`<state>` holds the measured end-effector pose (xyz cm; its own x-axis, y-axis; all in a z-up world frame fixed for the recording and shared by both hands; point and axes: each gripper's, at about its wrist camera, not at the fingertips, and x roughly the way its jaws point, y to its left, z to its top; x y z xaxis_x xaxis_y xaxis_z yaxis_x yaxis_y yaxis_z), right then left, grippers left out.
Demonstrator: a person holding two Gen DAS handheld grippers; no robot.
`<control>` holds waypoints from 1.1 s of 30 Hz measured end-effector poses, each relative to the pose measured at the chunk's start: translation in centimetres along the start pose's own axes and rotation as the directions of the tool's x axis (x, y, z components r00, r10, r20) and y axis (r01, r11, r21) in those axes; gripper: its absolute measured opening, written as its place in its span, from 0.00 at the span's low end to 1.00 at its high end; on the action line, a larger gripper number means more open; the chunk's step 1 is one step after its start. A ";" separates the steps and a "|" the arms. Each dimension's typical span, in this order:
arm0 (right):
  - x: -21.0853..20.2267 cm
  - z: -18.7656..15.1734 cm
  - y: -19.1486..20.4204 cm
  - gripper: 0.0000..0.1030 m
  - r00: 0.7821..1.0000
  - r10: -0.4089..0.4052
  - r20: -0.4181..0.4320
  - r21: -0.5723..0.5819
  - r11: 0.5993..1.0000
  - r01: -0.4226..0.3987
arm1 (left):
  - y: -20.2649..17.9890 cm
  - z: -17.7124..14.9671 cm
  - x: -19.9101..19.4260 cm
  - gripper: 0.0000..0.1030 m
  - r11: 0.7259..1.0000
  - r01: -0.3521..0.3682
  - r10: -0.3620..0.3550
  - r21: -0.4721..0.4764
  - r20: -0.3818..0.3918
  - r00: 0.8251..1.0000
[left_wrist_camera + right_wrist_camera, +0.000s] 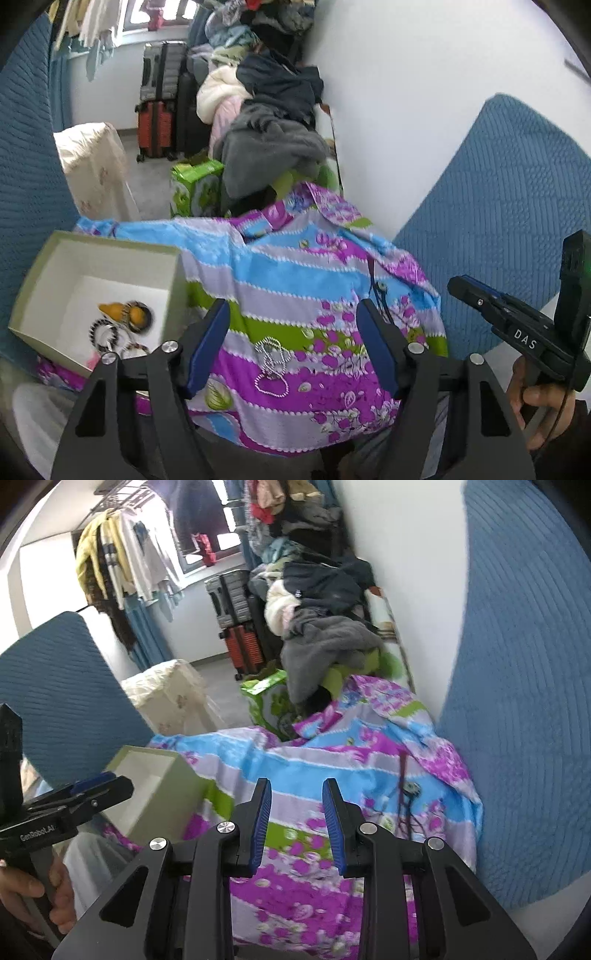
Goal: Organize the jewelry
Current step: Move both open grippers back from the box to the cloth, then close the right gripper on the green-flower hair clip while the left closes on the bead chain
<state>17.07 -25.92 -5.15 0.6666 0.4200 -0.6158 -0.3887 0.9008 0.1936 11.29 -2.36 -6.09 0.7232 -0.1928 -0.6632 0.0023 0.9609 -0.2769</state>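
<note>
A lived-in bedroom: heaped clothes, stacked suitcases (hanging laundry too).

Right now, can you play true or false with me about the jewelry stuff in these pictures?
1. The silver chain necklace lies on the colorful cloth. True.
2. The left gripper is pinching the silver chain necklace. False: its jaws are open and hold nothing; the necklace lies on the cloth between them.
3. The box already has bangles inside. True.
4. The box has a lid on it. False: it is open on top, so you can see inside.
5. The right gripper is holding a bracelet. False: its jaws are open and empty.
</note>
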 end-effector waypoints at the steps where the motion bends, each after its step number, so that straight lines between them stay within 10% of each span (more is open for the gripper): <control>1: 0.3 -0.6 -0.7 0.26 1.000 -0.010 0.002 0.004 1.000 0.010 | -0.2 -0.3 0.7 0.69 1.000 0.020 -0.019 0.003 -0.017 1.000; 15: 8.2 -5.1 -9.2 0.21 0.985 -0.090 -0.147 0.085 0.991 0.103 | -1.1 -4.8 10.0 0.47 0.998 0.054 -0.055 -0.011 -0.187 0.981; 33: 16.6 -5.2 -15.0 0.17 0.940 -0.127 -0.316 0.105 0.980 0.168 | 0.5 -7.5 16.0 0.34 0.988 -0.150 0.151 0.026 -0.289 0.945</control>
<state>30.64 -33.09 -22.27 0.4747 0.2456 -0.8452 -0.2027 0.9650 0.1666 17.68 -6.46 -22.04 0.4846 -0.0945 -0.8696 -0.0881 0.9838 -0.1560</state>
